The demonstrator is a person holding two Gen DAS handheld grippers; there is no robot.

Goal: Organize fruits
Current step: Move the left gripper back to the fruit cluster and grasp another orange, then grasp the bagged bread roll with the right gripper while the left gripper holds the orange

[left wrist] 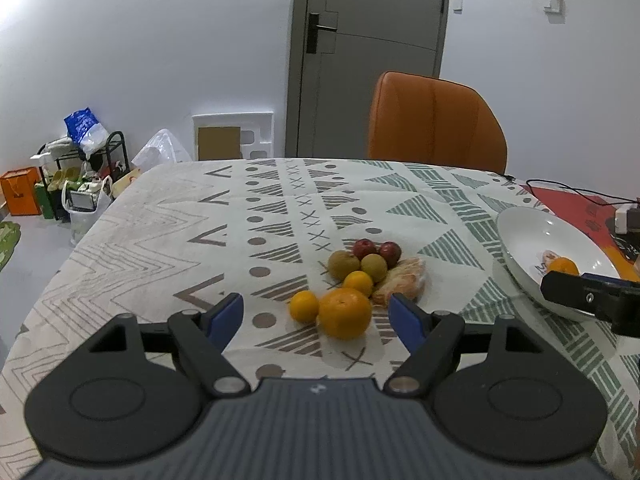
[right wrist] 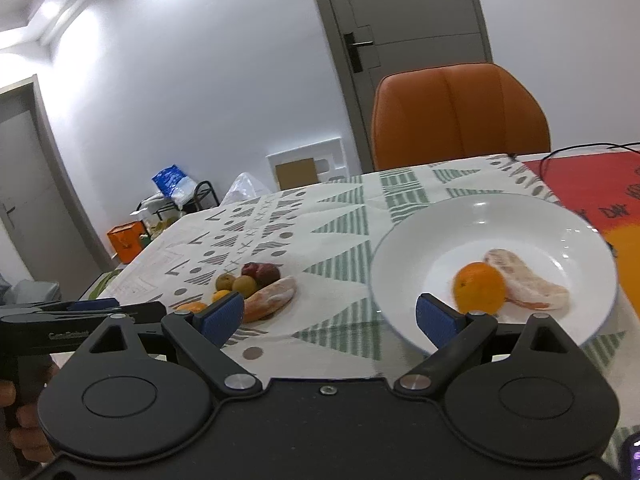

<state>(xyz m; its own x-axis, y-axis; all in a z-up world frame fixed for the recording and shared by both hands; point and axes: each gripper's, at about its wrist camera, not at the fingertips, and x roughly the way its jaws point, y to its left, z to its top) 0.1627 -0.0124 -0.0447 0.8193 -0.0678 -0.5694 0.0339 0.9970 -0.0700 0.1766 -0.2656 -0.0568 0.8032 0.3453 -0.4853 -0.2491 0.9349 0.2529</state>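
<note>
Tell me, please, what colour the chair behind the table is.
The chair is orange, clearest in the right wrist view.

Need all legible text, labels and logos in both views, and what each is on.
"DAY": dark lettering on the red mat, right wrist view. More letters beside it are cut off at the frame edge.
Raised brand lettering on the side of the left tool, right wrist view: too blurred to read.
Printed mark inside the white plate, left wrist view: blurred and partly hidden, unreadable.
Nothing else is legible.
</note>
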